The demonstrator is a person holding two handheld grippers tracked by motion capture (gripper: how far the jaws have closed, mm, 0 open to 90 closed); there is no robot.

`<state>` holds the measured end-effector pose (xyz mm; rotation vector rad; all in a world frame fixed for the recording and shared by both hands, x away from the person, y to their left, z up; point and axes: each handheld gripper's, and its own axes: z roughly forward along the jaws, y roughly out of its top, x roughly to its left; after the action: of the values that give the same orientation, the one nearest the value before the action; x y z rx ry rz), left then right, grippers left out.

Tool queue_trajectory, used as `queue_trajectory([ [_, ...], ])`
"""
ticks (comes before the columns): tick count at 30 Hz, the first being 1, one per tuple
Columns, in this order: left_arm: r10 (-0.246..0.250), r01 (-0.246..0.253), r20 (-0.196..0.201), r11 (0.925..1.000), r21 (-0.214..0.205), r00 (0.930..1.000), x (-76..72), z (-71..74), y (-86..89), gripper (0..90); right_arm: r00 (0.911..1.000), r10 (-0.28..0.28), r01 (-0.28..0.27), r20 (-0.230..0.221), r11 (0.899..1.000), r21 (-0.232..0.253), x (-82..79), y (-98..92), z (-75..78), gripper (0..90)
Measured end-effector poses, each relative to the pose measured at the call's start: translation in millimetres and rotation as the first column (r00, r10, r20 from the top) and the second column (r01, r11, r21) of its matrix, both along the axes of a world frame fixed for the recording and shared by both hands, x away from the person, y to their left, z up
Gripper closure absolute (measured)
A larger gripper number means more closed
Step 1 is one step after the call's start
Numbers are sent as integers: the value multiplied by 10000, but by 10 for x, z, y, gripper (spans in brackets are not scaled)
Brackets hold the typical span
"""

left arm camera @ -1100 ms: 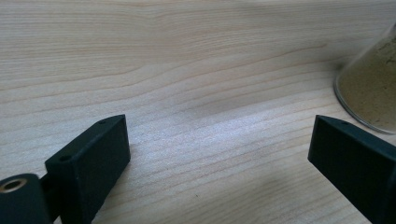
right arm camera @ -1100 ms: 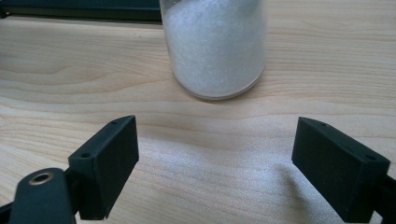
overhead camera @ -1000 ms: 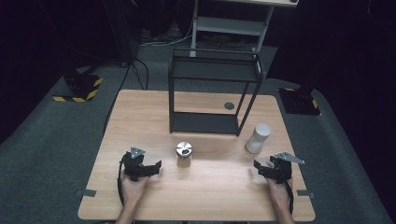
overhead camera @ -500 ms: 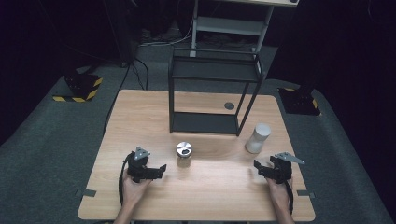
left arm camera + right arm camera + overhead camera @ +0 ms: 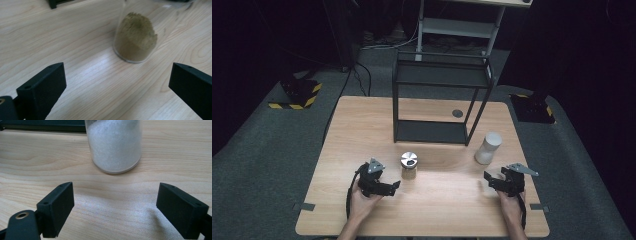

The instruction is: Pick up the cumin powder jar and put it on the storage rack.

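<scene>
High view: your left hand-held gripper sits just beside the small clear glass jar of brown powder with a silver lid, apart from it; your right hand-held gripper waits near the white-filled cylindrical jar, both jars in front of the black metal shelf rack on the light wood surface.

Left gripper view: jaws just opened wide, empty, aimed at the brown jar, likely to straddle it.

Right gripper view: jaws wide, empty, facing the white jar.

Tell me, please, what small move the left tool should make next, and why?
Probably ease the left tool forward toward the jar of brown powder. Its jaws have just been opening and now stand wide with nothing between them, and the jar stands upright on the table just ahead, apart from both jaws, so a short advance would bracket it.
</scene>
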<state>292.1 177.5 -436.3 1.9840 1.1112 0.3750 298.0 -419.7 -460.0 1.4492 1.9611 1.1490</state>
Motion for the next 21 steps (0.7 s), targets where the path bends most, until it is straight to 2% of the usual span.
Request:
queue_trajectory([
  [4,-414,412,147,9990,163,9990,47,78,-126,12,10000,-18,18,-6,10000,89,1,-16,-5,137],
  [5,-226,227,54,9994,-279,9997,34,54,-166,13,10000,-16,17,-8,10000,97,2,-18,-5,136],
  [8,-594,589,224,9980,232,9980,84,110,-226,11,10000,-21,21,-3,9999,142,-1,-25,-7,136],
  [19,-674,656,392,9968,455,9970,163,165,-396,11,10000,-51,51,9,9997,235,-5,-37,-14,137],
  [20,947,-827,596,9802,-1797,9937,31,-74,-562,11,10000,-51,50,3,9996,290,-5,-46,-16,137],
  [21,947,-827,596,9802,-1797,9937,31,-74,-562,13,10000,-51,50,3,9996,290,-5,-46,-16,137],
])
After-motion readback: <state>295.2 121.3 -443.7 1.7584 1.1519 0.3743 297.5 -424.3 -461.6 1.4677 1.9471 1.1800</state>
